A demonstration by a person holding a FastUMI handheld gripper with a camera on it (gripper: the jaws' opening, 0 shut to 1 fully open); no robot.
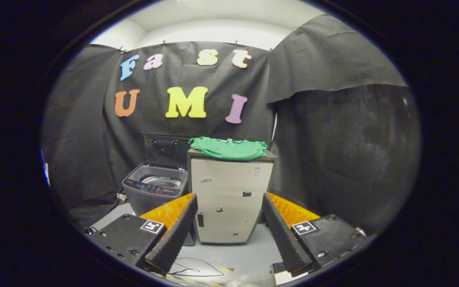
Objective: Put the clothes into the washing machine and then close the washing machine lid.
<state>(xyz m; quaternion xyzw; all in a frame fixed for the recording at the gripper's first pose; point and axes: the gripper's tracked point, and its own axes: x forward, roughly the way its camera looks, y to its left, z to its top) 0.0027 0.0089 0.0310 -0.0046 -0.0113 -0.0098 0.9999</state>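
A green garment (229,148) lies folded on top of a pale cabinet (229,199) that stands straight ahead, beyond my fingers. To the cabinet's left is a grey top-loading washing machine (154,190), its dark lid (165,149) raised upright against the wall and its drum showing. My gripper (229,221) is open, its two fingers spread wide on either side of the cabinet's lower half, well short of it and holding nothing.
Black cloth walls close in the booth behind and to the right. The floor (233,251) is pale grey, with a thin cable (197,271) and striped tape lying near my fingers.
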